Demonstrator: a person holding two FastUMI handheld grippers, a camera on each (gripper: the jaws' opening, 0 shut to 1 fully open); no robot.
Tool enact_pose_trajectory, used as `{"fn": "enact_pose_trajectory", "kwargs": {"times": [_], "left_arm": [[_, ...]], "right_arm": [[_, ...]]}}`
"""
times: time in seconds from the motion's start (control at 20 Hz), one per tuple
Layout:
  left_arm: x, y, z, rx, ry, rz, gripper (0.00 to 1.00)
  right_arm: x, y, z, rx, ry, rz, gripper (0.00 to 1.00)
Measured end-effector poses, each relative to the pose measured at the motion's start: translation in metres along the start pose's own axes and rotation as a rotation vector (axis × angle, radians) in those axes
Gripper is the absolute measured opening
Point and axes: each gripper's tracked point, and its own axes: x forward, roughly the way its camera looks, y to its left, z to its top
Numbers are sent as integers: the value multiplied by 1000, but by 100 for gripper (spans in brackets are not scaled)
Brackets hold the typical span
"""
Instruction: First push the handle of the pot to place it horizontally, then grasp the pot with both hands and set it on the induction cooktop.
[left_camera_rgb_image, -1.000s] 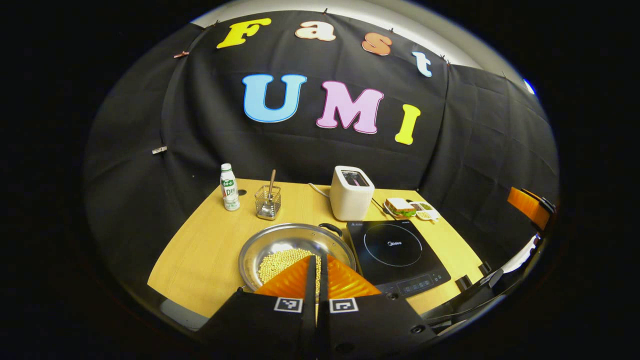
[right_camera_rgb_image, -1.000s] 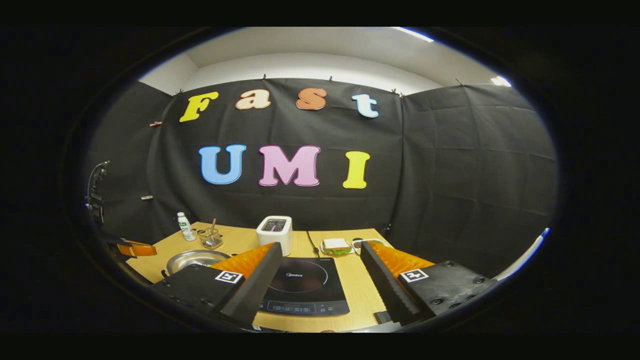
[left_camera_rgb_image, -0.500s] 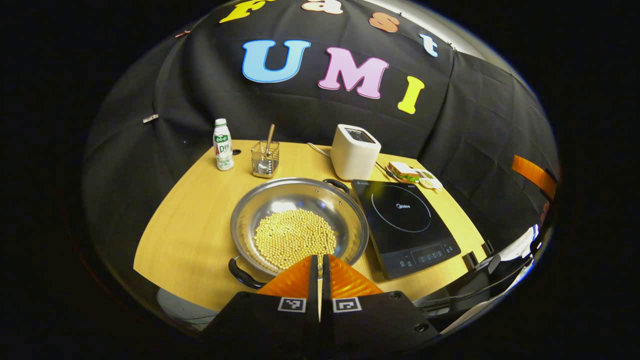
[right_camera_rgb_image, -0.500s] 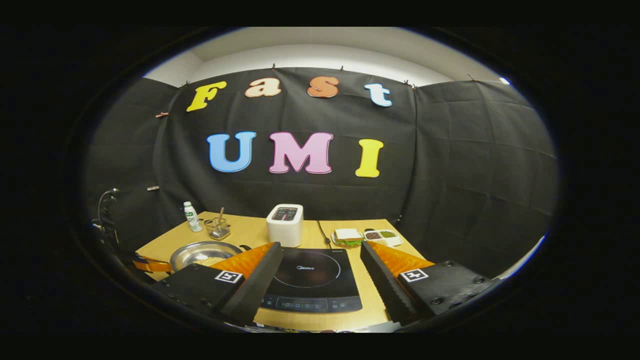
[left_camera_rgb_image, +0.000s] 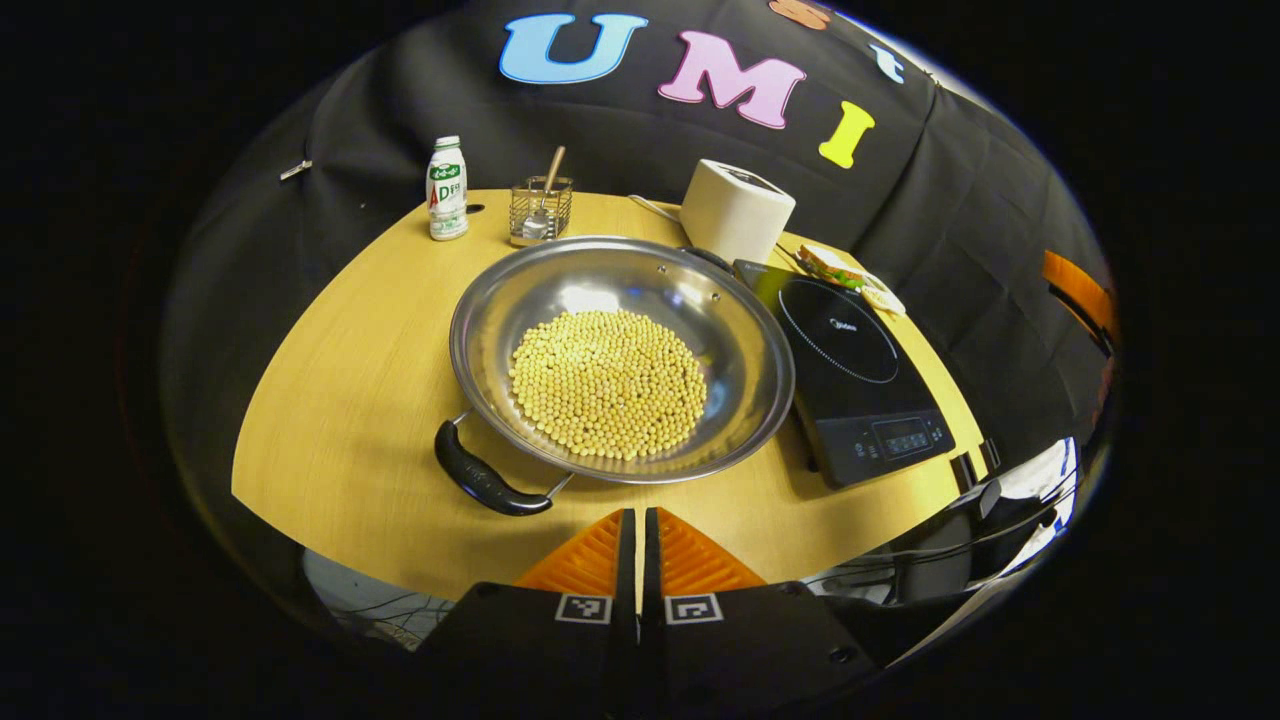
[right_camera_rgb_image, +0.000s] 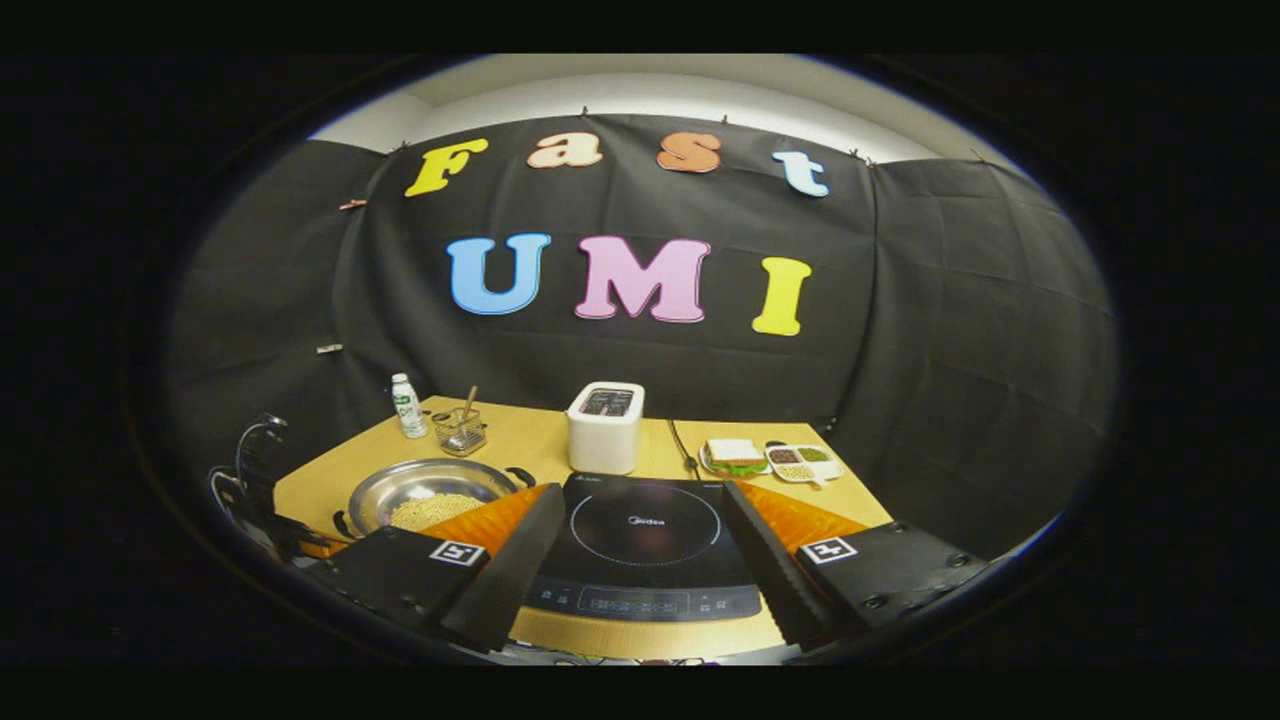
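Observation:
A wide steel pot (left_camera_rgb_image: 620, 350) holding yellow beans (left_camera_rgb_image: 608, 383) sits on the wooden table (left_camera_rgb_image: 340, 400). Its near black handle (left_camera_rgb_image: 485, 482) points toward the front left; the far handle (left_camera_rgb_image: 710, 258) lies by the toaster. My left gripper (left_camera_rgb_image: 636, 520) is shut with nothing between its fingers, just in front of the pot's near rim and right of the near handle. The black induction cooktop (left_camera_rgb_image: 850, 360) lies right of the pot. In the right gripper view, my right gripper (right_camera_rgb_image: 640, 555) stands open above the cooktop (right_camera_rgb_image: 645, 540), with the pot (right_camera_rgb_image: 425, 490) to its left.
At the back of the table stand a small bottle (left_camera_rgb_image: 446, 188), a wire basket with a spoon (left_camera_rgb_image: 540, 208) and a white toaster (left_camera_rgb_image: 736, 210). A sandwich (right_camera_rgb_image: 735, 457) and a snack tray (right_camera_rgb_image: 800, 460) lie behind the cooktop.
My left gripper has risen and tilted down over the pot, which now looks larger and nearer. My right gripper has moved forward, bringing the cooktop between its fingers.

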Motion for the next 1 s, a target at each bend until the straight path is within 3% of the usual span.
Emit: {"fn": "enact_pose_trajectory", "kwargs": {"times": [0.5, 1.0], "left_arm": [[23, 24, 10, 29, 73, -5, 5], [27, 72, 18, 42, 103, 67, 5]], "right_arm": [[13, 15, -14, -18, 34, 22, 98], [38, 18, -18, -11, 55, 18, 98]]}}
